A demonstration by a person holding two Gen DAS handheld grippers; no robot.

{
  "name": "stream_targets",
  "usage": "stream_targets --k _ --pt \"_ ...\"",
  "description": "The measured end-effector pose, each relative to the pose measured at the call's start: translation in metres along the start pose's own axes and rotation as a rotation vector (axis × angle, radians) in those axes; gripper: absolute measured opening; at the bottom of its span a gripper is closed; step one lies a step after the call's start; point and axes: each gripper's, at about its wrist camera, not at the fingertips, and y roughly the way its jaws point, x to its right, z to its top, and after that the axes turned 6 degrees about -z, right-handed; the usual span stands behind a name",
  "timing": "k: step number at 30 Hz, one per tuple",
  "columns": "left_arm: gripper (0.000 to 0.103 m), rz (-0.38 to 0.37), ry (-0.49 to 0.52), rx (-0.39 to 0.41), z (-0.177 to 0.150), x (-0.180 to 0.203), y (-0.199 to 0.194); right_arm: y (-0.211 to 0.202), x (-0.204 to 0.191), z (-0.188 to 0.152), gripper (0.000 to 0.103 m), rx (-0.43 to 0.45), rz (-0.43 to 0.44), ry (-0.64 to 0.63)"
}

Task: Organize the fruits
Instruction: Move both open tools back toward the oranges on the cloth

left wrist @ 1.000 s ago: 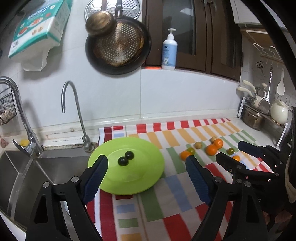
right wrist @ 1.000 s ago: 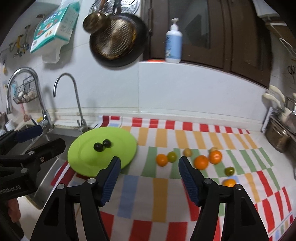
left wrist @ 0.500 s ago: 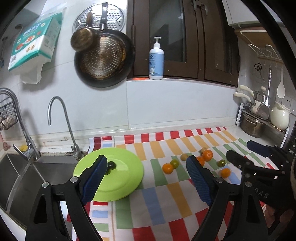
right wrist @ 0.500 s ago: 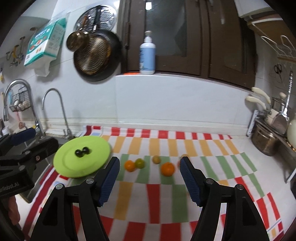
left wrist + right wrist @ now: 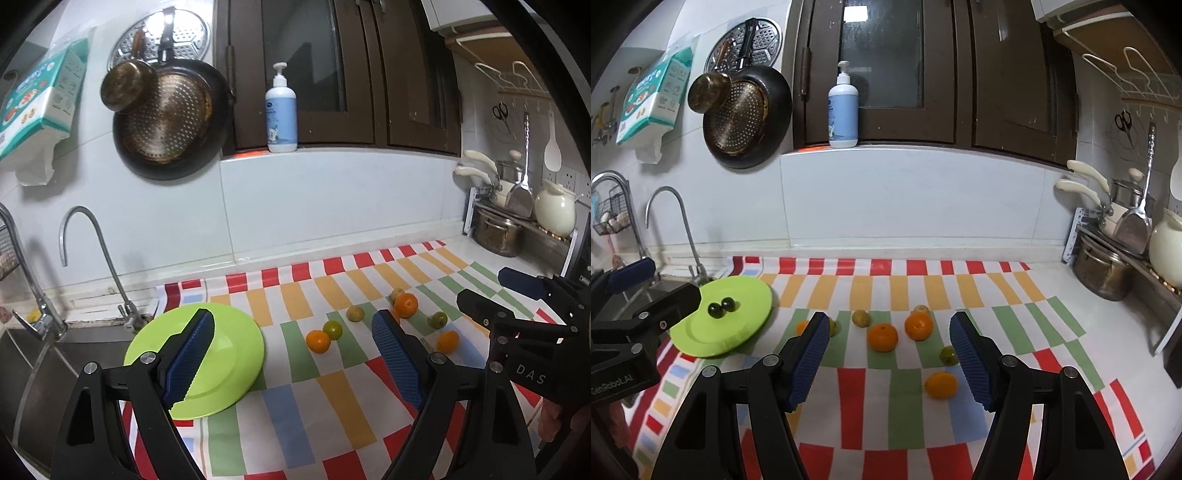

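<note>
A lime-green plate (image 5: 738, 328) (image 5: 229, 354) lies at the left end of the striped cloth, with two dark round fruits (image 5: 721, 306) on it; in the left wrist view my finger hides them. Several small oranges (image 5: 882, 336) (image 5: 406, 305) and greenish-yellow fruits (image 5: 860, 317) (image 5: 332, 329) are scattered on the cloth to the plate's right. My left gripper (image 5: 293, 332) hangs open above the plate's right edge, nothing between its pads. My right gripper (image 5: 888, 334) is open too, held back from the scattered fruit.
A steel sink (image 5: 44, 365) with two taps (image 5: 92, 258) sits left of the plate. Pots and a cream jug (image 5: 1167, 251) stand on a rack at the right. Pans (image 5: 746, 118) hang on the back wall; a soap bottle (image 5: 843, 110) stands on the ledge.
Both grippers have drawn back from the counter, so plate and fruit look smaller and farther. The left view has swung right. Jaws stay open and nothing was picked up.
</note>
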Motion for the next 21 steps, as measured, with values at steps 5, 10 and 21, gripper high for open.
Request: stream_targets --k 5,10,21 --pt "0.087 -0.028 -0.005 -0.025 -0.003 -0.004 0.022 0.016 -0.005 -0.002 0.068 -0.024 0.007 -0.006" --pt "0.087 -0.046 0.011 -0.06 -0.006 -0.006 0.046 0.038 -0.008 -0.003 0.068 -0.059 0.016 -0.006" --pt "0.084 -0.085 0.037 -0.135 -0.015 -0.01 0.097 0.089 -0.013 -0.011 0.068 -0.147 0.027 0.007"
